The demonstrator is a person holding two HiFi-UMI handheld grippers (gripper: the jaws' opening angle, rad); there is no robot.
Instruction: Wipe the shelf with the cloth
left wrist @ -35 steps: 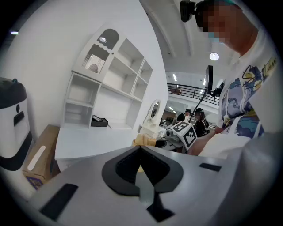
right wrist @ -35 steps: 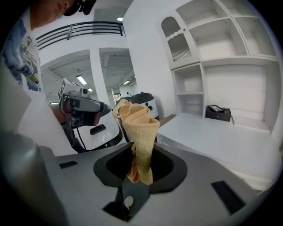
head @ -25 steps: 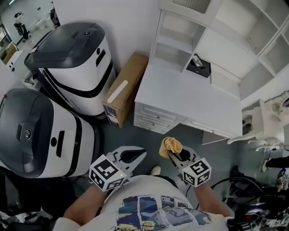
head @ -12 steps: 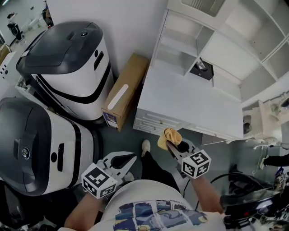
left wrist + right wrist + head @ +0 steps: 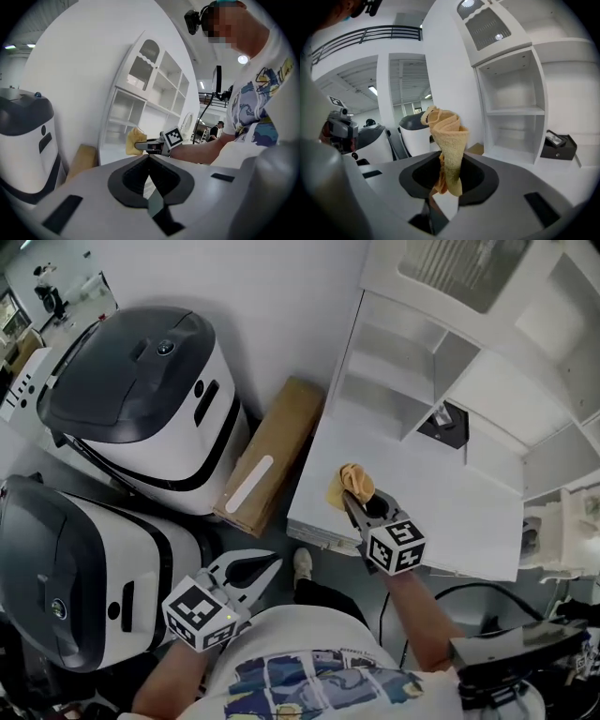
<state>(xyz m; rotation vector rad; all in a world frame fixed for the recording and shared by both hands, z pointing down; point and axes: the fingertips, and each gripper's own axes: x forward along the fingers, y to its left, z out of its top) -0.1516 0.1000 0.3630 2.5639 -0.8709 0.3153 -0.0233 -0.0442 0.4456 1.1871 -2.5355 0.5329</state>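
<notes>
Right now the white shelf unit (image 5: 441,512) fills the space ahead of my right gripper (image 5: 354,504). Its flat lower surface lies just beneath the jaws and its open compartments stand farther ahead, so I judge I am lined up to start wiping, with no stroke made yet. A cardboard box (image 5: 272,460) leans well off to that gripper's left, clear of the work. A small black box (image 5: 450,425) sits ahead and to the right, and I would have to wipe around it. The right jaws pinch the yellow cloth (image 5: 349,486), which is bunched upright past the tips, ready to press down. My left gripper (image 5: 272,561) hangs low beside me, its jaws pressed together on nothing.
</notes>
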